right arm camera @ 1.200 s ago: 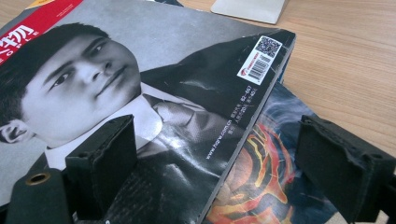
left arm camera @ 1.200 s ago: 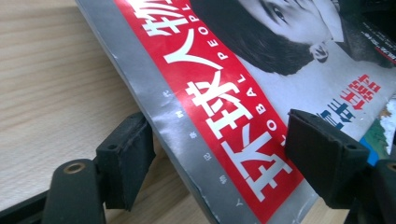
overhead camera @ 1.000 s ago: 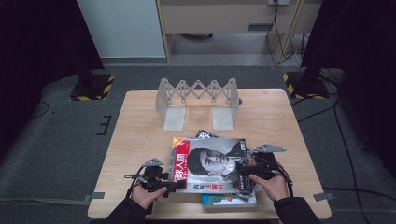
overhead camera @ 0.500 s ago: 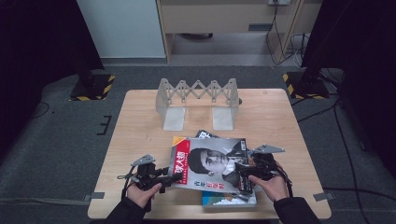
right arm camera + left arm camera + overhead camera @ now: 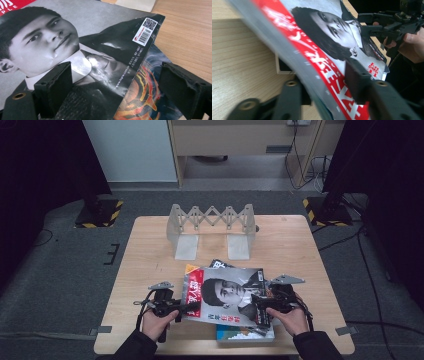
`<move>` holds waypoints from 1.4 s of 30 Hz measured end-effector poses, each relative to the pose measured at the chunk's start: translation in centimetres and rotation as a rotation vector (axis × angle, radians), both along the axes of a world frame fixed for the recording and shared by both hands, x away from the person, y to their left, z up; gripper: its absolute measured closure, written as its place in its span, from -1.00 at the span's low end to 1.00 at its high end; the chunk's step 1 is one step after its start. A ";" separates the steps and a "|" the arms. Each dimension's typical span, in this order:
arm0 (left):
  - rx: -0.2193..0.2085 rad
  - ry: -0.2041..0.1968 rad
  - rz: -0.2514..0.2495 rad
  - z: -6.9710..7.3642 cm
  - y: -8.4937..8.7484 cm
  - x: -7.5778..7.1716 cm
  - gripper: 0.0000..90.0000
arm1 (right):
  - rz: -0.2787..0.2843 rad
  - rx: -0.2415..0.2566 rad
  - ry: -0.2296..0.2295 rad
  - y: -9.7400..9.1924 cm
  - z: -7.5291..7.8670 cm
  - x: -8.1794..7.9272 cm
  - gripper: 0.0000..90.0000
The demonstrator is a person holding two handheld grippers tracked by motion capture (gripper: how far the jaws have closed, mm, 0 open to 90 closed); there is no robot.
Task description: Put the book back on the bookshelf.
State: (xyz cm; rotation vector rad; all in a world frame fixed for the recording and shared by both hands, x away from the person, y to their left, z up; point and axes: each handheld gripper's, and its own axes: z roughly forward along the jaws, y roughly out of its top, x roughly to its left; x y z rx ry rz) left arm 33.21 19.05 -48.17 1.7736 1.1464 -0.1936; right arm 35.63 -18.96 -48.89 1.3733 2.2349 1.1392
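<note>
Wooden table (image 5: 150, 250) seen from above. At left, the left gripper (image 5: 186, 307) has just been closing its jaws, and they now straddle the red spine edge of a magazine (image 5: 227, 295), 1 jaw under, 1 on the cover. The magazine lies tilted atop a stack of 2 or 3 others near the front edge. At right, the right gripper (image 5: 117, 92) rests unclenched over the cover's corner. Judging by this, the lift has barely begun; an expanding rack (image 5: 212, 227) waits behind.
</note>
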 end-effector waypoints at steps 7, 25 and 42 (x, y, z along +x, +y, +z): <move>-0.034 0.023 0.028 0.6 0.2 0.2 0.71 | -0.020 0.032 0.005 -0.7 0.3 0.2 -0.72; -0.124 -0.015 0.070 4.2 0.9 1.6 0.91 | -0.240 -0.025 -0.030 -7.9 0.0 1.4 -0.79; -0.283 -0.030 0.132 7.6 2.3 2.6 0.91 | -0.274 -0.148 0.050 -10.9 -2.4 2.2 -0.88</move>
